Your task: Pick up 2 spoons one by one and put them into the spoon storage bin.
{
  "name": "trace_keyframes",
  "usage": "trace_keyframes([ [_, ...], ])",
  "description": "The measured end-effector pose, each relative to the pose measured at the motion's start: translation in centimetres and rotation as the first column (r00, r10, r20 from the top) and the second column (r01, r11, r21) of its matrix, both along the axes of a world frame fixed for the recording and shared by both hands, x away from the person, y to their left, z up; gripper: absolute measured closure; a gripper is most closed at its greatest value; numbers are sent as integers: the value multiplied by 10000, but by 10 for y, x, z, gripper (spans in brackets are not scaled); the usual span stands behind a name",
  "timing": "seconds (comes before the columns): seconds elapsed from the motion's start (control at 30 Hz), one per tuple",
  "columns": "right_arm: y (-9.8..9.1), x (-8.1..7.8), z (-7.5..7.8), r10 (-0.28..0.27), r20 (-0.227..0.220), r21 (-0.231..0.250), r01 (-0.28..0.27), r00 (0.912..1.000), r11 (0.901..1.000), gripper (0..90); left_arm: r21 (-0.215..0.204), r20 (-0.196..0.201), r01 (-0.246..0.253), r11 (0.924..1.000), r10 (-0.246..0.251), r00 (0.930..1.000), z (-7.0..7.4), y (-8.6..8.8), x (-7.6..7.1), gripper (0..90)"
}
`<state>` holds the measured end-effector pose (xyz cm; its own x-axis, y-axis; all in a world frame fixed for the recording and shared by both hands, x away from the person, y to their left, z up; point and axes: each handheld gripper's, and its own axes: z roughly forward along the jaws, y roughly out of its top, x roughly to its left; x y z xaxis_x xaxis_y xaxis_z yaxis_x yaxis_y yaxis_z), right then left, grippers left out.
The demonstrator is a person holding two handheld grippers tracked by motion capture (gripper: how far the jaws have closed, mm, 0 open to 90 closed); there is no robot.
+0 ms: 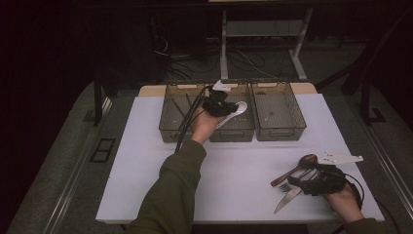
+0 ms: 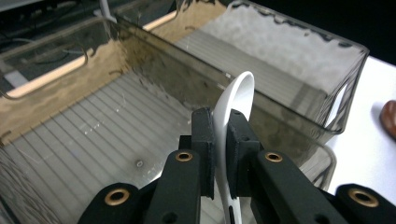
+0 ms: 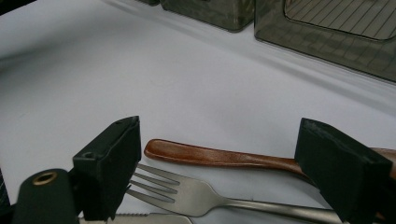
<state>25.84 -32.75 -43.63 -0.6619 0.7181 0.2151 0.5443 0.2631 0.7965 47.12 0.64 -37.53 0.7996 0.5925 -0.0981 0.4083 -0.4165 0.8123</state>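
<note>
White plastic, a spoon (image 2: pixel 233 112), sits clamped between the closed jaws of our left gripper (image 1: pixel 217 106), held above the middle bin (image 1: pixel 237 130) of three smoked trays. We judge the sorting barely begun: a wooden spoon (image 3: pixel 210 156), a fork (image 3: pixel 196 196) and a knife (image 1: pixel 287 199) lie on the white table (image 1: pixel 146 170). Our left forearm stretches forward; our right gripper (image 3: pixel 224 172) rests low, jaws wide apart over that cutlery.

White spoon (image 2: pixel 232 112) handle's end cut off below the jaws
</note>
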Motion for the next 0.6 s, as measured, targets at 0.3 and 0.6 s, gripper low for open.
trace_keyframes([
  [0.3, 0, 0, 0, -9, -5, 6, 9, 10000, 10000, 140, 7, -39, -29, 10000, 29, 10000, 0, 0, -1, 690],
  [0.6, 0, 0, 0, -8, -6, -3, 8, 10000, 10000, 140, -273, 2, 400, 9988, -400, 9992, 10, 1, -12, 563],
])
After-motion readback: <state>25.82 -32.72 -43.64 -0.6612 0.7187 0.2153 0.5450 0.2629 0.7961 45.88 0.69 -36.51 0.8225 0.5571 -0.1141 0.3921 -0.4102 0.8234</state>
